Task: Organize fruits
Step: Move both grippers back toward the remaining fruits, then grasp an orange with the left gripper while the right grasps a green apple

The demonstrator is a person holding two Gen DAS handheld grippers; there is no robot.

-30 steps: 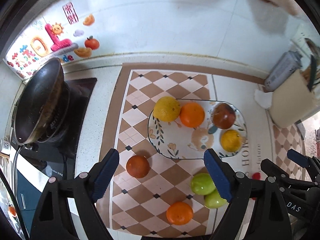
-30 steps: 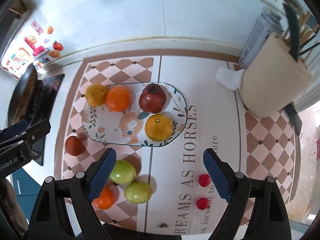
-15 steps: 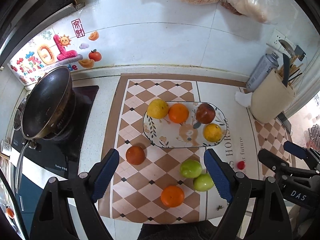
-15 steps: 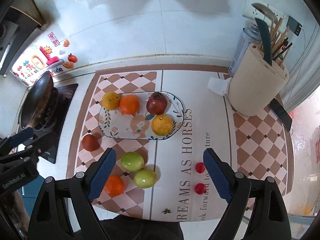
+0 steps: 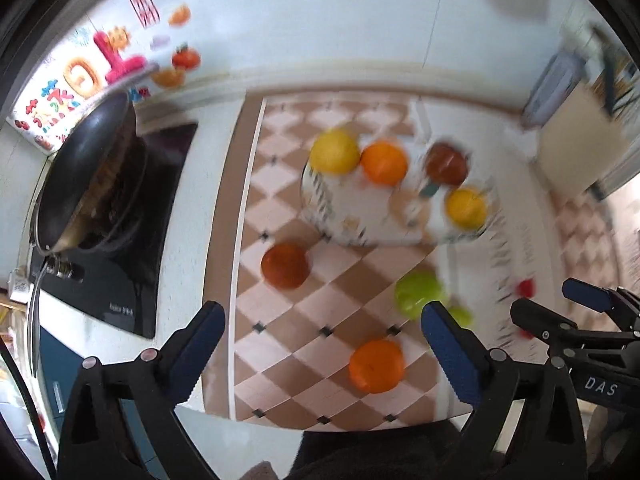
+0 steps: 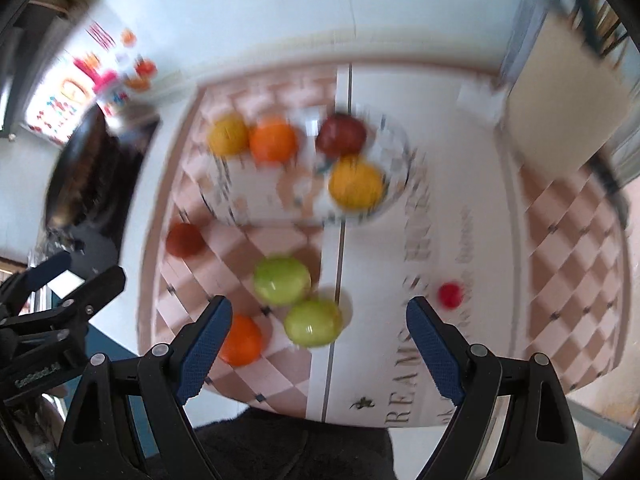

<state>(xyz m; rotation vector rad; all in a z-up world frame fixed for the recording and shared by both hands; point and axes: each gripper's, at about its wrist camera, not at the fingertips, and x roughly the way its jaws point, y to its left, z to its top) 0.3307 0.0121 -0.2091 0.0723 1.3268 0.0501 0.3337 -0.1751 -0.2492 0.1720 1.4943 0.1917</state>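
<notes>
A: Fingers, quick?
B: My left gripper [image 5: 322,346] has both blue-padded fingers [image 5: 450,354] spread wide, nothing between them; the jaws have just been opening further. My right gripper [image 6: 320,344] is spread wide too, holding nothing. Both point steeply down at the worktop [image 5: 192,216].

A: Fruit?
B: Both views are blurred. The oval patterned ceramic plate [image 5: 360,220] sits on the brown-and-cream checkered mat [image 5: 304,312] and carries four: a round yellow citrus [image 5: 334,151] at its 10 o'clock, a round orange [image 5: 384,163] just beside it, a dark red round fruit [image 5: 446,164] at 1 o'clock, and a yellow-orange citrus [image 5: 466,208] at 4 o'clock.

A: Loose ones?
B: In the left view, a dark reddish-orange round fruit [image 5: 285,266] on the mat at the plate's 8 o'clock, and a bright orange fruit [image 5: 376,366] near the mat's front edge at 6 o'clock. In the right view, two green apples [image 6: 282,280] touching, at the plate's 6 o'clock, the nearer one [image 6: 313,322] between my right fingers in the picture but untouched. A small red cherry tomato [image 6: 450,295] on the white lettered strip at 4 o'clock.

A: Else?
B: Black frying pan [image 5: 86,172] on the black cooktop [image 5: 120,288] at 9 o'clock, cream knife block [image 6: 560,116] at 2 o'clock.
</notes>
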